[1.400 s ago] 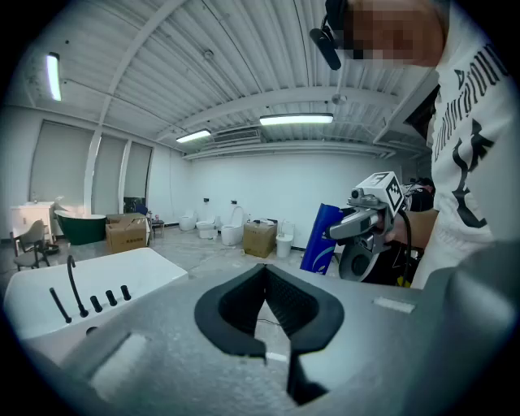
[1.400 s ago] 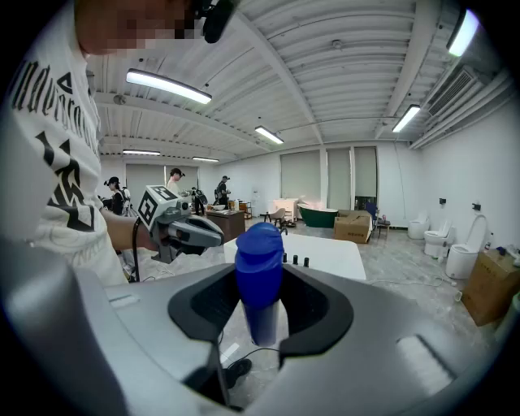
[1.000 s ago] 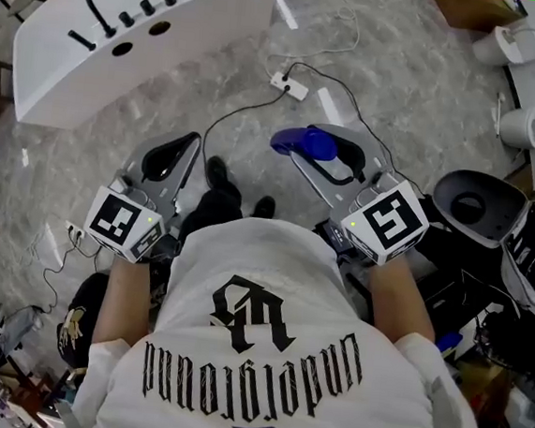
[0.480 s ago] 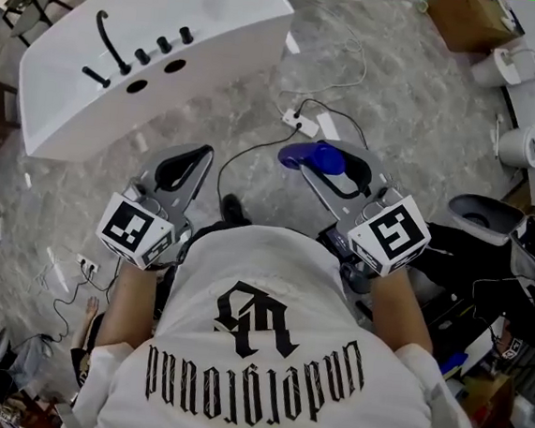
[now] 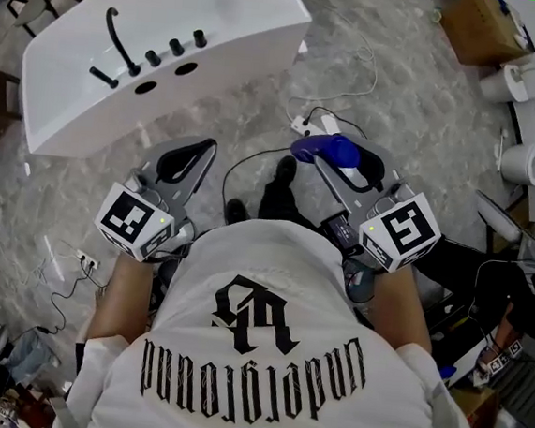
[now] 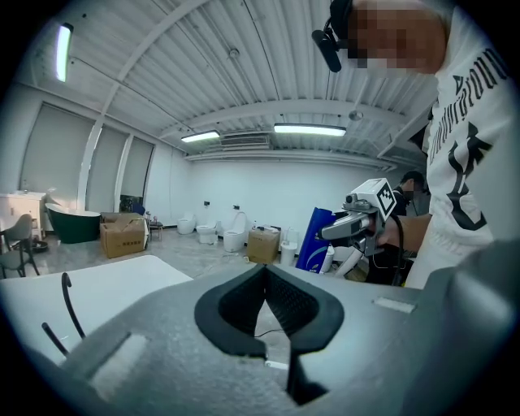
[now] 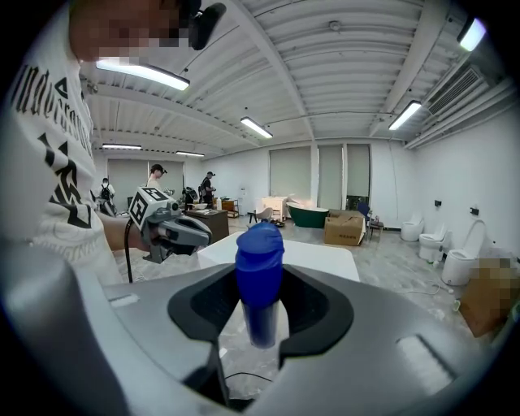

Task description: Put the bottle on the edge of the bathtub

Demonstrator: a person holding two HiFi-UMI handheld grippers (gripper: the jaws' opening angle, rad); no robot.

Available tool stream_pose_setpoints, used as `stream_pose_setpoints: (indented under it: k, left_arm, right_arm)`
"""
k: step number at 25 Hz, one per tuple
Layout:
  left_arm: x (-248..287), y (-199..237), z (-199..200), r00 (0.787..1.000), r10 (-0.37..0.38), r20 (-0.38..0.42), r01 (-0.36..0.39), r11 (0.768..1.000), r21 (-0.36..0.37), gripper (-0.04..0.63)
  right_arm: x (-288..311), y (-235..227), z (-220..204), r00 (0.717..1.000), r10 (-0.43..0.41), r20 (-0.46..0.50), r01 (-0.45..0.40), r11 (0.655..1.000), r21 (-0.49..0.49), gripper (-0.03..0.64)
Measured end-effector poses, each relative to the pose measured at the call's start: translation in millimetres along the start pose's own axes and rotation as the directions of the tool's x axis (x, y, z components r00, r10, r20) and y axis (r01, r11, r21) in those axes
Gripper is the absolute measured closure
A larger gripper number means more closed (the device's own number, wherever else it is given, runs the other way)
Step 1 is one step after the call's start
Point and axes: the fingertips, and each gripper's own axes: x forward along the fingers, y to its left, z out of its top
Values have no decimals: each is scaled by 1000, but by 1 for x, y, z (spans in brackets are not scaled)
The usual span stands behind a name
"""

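Between the jaws of the right gripper (image 7: 260, 321), clamped at mid-body: blue bottle (image 7: 260, 260), top clear of the pads, carried in the air over the grey floor (image 5: 401, 99), well apart from the white bathtub (image 5: 239, 17); left gripper (image 6: 266, 272) alongside, jaws together, nothing between.

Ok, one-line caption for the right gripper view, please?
Right gripper clamps a blue plastic bottle between its jaws, white bathtub ahead, left gripper alongside.
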Motion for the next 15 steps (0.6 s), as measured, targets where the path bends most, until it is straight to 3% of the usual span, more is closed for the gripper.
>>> stream_pose_setpoints:
  k: [15]
  left_arm:
    - [114,98,27,984,174,-37,-176,982,-67,589]
  right_arm:
    - [87,-157,16,984,176,-3,-176,984,-10,465]
